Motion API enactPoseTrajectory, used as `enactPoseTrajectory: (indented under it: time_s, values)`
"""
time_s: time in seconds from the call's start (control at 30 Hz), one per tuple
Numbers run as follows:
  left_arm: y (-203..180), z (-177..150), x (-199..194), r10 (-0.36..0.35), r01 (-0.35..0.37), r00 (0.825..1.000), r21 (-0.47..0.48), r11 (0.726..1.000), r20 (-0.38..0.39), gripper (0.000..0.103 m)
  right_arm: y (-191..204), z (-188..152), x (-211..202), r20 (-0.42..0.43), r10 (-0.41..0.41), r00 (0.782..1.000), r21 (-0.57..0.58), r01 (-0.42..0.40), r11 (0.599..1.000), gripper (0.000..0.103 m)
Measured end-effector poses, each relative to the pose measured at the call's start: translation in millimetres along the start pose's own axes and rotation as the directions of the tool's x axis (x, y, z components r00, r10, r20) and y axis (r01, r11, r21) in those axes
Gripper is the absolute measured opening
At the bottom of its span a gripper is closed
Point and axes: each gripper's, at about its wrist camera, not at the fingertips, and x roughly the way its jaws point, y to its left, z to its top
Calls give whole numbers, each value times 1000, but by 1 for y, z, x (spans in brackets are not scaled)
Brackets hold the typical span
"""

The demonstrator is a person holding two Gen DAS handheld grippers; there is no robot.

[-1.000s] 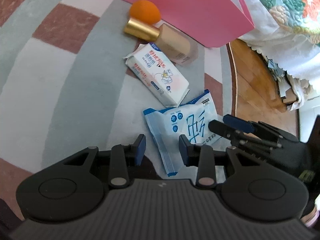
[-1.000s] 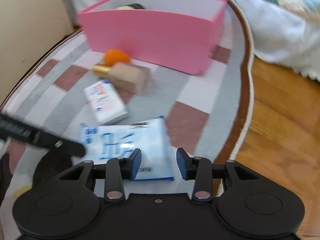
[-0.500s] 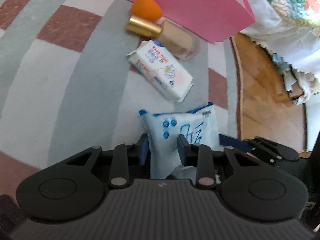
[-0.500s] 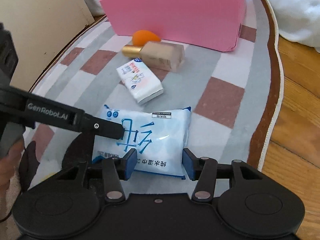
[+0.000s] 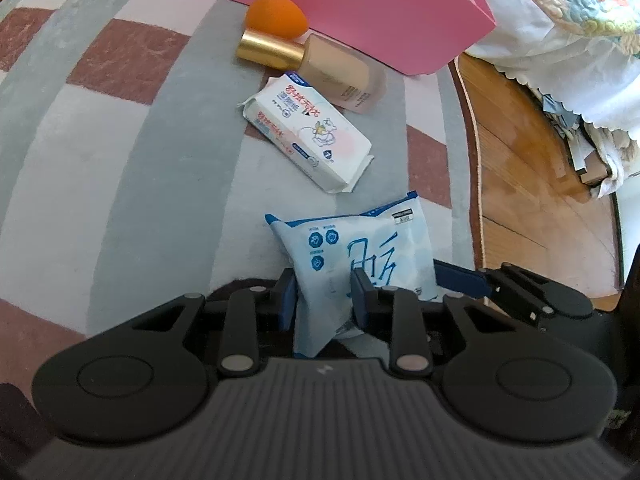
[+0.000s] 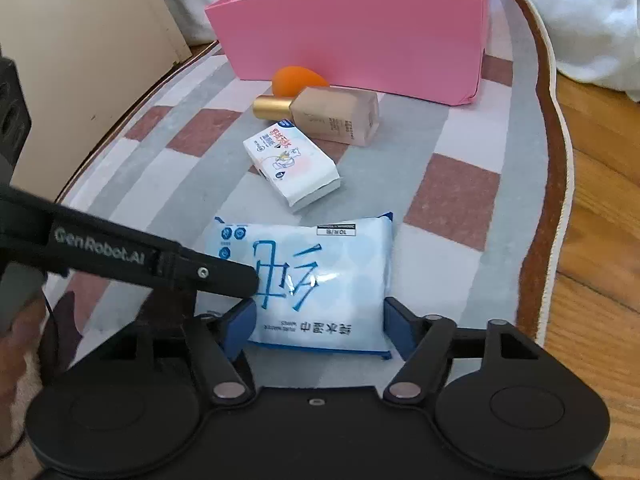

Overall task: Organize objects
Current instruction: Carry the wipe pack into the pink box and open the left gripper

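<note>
Left gripper [image 5: 323,294]: jaws narrow, pinching corner of blue wipes pack [image 6: 316,280]. Right gripper [image 6: 316,326]: jaws just opened wide, straddling pack's near edge; whether pads press, cannot tell. Pack lies on striped rug [image 6: 452,148]. At 12 o'clock from pack: white tissue pack [image 6: 292,168], beige bottle [image 6: 332,114], orange sponge [image 6: 294,80], pink box [image 6: 360,36].

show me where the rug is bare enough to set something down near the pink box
Bare rug lies left of the tissue pack; a second patch lies right of the blue wipes pack, toward the wood floor. It is crowded before the pink box, around the orange sponge and foundation bottle.
</note>
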Motion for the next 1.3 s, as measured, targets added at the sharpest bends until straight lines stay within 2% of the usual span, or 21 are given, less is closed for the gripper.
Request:
enactPoseTrajectory:
  time_s: [0.13, 0.3, 0.43, 0.77, 1.03, 1.3]
  values:
    - [-3, -1, -10, 9, -9, 1000, 15, 1000, -8, 27, 6, 1, -4, -30, 1, 1000, 15, -1, 1000, 76]
    - [-5, -3, -33, -24, 24, 999, 11, 1000, -35, 29, 20, 4, -24, -34, 5, 999, 10, -5, 1000, 80]
    - [-5, -5, -57, -50, 50, 998, 5, 999, -23, 29, 34, 7, -44, -27, 5, 1000, -19, -6, 1000, 82]
    - [-24, -3, -119, -58, 58, 998, 44, 997, 5, 30, 69, 22, -95, -9, -4, 1000, -106, 3, 994, 85]
    - [-55, 22, -173, -65, 46, 989, 147, 988, 132, 30, 78, 53, -131, 85, -13, 996, -129, 24, 991, 85]
    - [-79, 69, -212, -91, 42, 973, 225, 973, 213, 30, 82, 100, -160, 163, -41, 986, -171, 69, 983, 85]
